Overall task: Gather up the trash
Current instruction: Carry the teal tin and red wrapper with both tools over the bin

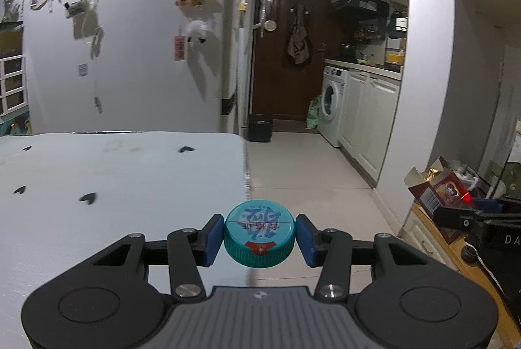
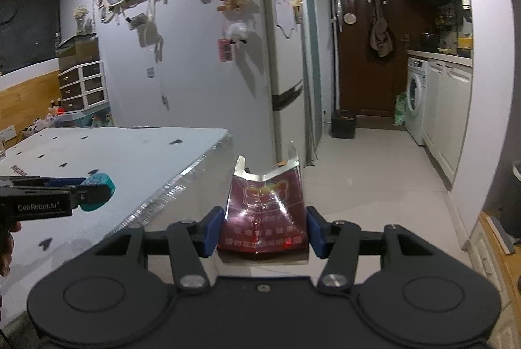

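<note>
Right hand-held gripper (image 2: 263,230) clamps red carton (image 2: 264,212) — table (image 2: 136,153) left.

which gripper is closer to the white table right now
Left. The left gripper, clamped on the teal cap, hangs over the white table at its edge. The right gripper, holding the red carton, is beyond that edge, over the floor.

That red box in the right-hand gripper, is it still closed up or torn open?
Open. The red box has its top flaps spread apart, showing silvery lining, while the right gripper clamps its sides.
</note>
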`<state>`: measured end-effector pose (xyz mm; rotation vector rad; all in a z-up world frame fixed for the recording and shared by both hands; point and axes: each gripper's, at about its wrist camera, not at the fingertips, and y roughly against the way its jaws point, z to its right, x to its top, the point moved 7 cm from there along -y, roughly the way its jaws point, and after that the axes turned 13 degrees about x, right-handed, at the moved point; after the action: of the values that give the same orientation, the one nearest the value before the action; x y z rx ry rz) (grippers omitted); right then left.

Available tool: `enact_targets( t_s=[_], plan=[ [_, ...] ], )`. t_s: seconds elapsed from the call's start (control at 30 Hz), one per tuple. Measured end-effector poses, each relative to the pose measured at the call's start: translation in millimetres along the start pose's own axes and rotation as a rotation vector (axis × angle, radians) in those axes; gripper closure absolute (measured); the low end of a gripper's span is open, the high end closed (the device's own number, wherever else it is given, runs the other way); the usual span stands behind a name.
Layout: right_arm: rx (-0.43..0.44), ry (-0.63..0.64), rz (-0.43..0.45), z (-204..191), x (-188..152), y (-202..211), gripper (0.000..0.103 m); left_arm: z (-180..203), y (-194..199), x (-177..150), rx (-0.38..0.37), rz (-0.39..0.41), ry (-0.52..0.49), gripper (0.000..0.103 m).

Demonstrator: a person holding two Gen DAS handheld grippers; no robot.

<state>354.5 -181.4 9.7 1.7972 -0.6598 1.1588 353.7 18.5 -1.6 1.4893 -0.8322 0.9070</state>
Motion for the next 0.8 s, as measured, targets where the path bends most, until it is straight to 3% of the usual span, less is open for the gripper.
enact_targets(
  t_s=[0.43,0.8],
  plan=[
    [-0.038,-0.057,-0.016,56,-33,29,0.048,77,3,-17,-0.044,-0.017,-0.068,0.054],
    [-0.044,-0.106,-0.076,107,-68,29,0.048,145,-45,-70,-0.095,-0.148,-0.073,0.054]
  ],
)
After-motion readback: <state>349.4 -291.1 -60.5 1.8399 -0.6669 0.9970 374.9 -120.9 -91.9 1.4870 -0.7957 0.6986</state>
